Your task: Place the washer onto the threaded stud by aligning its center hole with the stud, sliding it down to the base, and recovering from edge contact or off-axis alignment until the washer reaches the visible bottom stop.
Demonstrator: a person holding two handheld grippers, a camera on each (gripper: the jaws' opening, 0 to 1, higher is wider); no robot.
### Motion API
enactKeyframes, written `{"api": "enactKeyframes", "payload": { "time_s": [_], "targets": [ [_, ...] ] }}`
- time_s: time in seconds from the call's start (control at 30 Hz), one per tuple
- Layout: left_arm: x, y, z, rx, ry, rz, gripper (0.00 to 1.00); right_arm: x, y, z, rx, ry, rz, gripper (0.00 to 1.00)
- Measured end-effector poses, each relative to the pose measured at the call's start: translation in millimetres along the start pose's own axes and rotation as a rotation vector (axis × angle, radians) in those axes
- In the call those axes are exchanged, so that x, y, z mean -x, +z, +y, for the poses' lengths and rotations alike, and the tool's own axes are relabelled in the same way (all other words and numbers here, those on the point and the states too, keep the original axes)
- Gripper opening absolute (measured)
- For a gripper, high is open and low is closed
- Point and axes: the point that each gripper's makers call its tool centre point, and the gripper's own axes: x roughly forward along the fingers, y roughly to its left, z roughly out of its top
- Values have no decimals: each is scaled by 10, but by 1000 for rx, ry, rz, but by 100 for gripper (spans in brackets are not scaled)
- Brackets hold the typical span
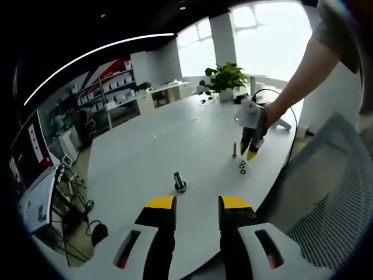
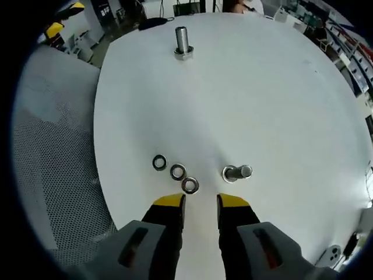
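Yellow-tipped right gripper (image 2: 200, 202) hangs empty, jaws narrowly parted, above nearest of three flat steel ring washers (image 2: 190, 185); short threaded steel stud (image 2: 237, 172) stands just beside, bare. Likely lining up a pick. Left gripper (image 1: 196, 204) idle, parted.

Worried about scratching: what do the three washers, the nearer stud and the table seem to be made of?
Washers: apparently bare metal, grey rings with bright glints. Stud: probably steel, silvery with a shiny end. Table: smooth matte white top, perhaps laminate; the core cannot be told.
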Motion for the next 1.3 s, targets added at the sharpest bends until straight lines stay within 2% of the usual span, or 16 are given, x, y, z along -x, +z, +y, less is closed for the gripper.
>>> {"api": "enactKeyframes", "payload": {
  "time_s": [0.27, 0.43, 0.47, 0.6, 0.73, 0.97, 1.3],
  "targets": [
    [-5, -16, 6, -2, 3, 6, 27, -58, 31, 2, -8, 13, -8, 24],
    [-7, -20, 7, -5, 3, 8, 27, -68, 44, 24, 68, 9, 2, 24],
    [-7, -18, 7, -3, 3, 8, 27, -82, 73, 56, 103, 17, -17, 25],
    [-12, -23, 6, -2, 0, 11, 26, -80, 88, 79, 134, 16, -36, 25],
    [-18, -29, 9, -1, -2, 11, 26, -74, 76, 72, 140, 20, -60, 24],
    [-15, -31, 13, 1, 2, 12, 26, -78, 78, 69, 154, 22, -74, 16],
    [-15, -29, 2, -2, -1, 13, 26, -58, 15, 55, 136, 24, -68, 16]
  ]
}}
